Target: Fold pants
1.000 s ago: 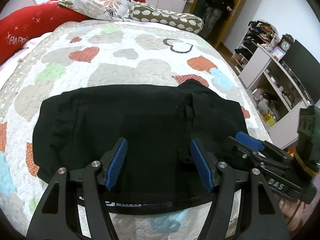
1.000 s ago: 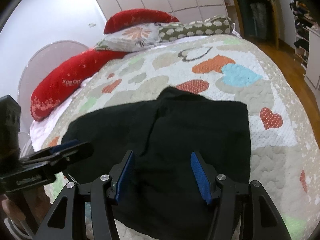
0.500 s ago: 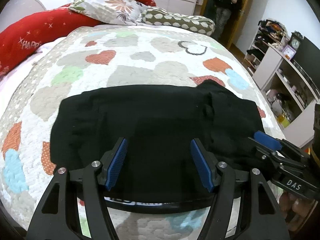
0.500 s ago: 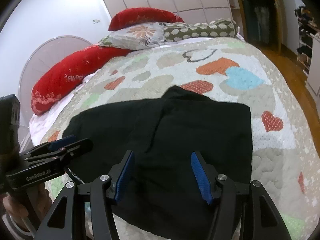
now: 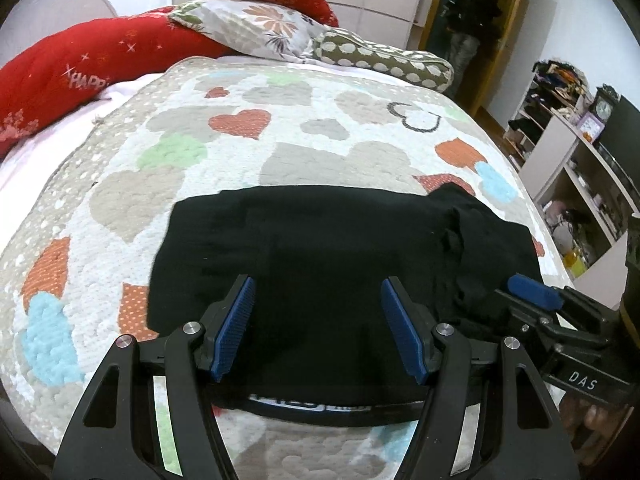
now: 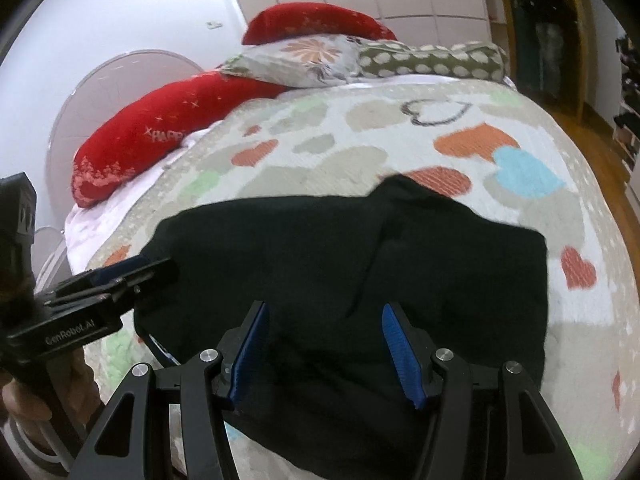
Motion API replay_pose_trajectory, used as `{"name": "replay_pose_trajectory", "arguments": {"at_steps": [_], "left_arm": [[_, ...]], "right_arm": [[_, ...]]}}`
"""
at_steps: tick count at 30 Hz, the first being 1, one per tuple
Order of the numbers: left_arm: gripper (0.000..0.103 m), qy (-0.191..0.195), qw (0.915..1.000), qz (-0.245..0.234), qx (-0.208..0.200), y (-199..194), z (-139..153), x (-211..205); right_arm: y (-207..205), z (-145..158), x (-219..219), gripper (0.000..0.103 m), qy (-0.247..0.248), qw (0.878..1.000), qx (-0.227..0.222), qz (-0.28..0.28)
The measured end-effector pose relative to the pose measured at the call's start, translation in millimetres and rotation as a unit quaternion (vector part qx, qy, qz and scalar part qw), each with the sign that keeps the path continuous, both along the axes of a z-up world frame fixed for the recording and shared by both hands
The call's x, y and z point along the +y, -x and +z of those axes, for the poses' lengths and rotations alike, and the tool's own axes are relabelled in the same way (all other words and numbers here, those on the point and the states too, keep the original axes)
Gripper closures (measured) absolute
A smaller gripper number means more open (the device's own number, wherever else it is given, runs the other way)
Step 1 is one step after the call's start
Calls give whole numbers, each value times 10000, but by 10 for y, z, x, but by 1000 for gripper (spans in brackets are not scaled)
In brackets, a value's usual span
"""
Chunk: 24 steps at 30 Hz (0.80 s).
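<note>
We see the black pants (image 5: 320, 248) lying folded on the heart-patterned bed quilt (image 5: 240, 152), as before; both our left claw (image 5: 316, 328) and right claw (image 6: 324, 350) remain spread wide, gripping nothing, drawn back slightly above the near edge.

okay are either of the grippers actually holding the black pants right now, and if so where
Nothing is held. The left gripper and the right gripper both have their jaws spread wide with only empty space between the pads, while the black pants lie flat on the heart-patterned bedspread.

Black pants (image 5: 320, 248) on a white quilt (image 5: 280, 128) — pastel and orange hearts.
</note>
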<state>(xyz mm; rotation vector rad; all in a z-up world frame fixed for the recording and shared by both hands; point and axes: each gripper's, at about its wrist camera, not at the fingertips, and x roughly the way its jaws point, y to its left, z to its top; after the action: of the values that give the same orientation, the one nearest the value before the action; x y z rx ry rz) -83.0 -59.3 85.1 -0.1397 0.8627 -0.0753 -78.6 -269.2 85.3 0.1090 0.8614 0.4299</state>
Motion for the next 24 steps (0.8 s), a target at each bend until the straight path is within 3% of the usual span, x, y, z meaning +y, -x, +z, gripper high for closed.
{"name": "replay_pose_trajectory", "arguments": {"at_steps": [8, 17, 21, 24], "left_arm": [[37, 8, 9997, 224, 20, 45, -1, 200], [37, 32, 9986, 524, 57, 198, 3, 474], [37, 238, 9973, 677, 156, 288, -62, 635], [37, 640, 9946, 751, 324, 405, -155, 786]], "right_arm": [[-144, -58, 267, 46, -276, 9992, 114, 279], [-291, -8, 670, 43, -228, 9971, 62, 728], [-355, 56, 876, 36, -151, 9947, -52, 1016], [-410, 78, 996, 34, -61, 9932, -97, 1162]]}}
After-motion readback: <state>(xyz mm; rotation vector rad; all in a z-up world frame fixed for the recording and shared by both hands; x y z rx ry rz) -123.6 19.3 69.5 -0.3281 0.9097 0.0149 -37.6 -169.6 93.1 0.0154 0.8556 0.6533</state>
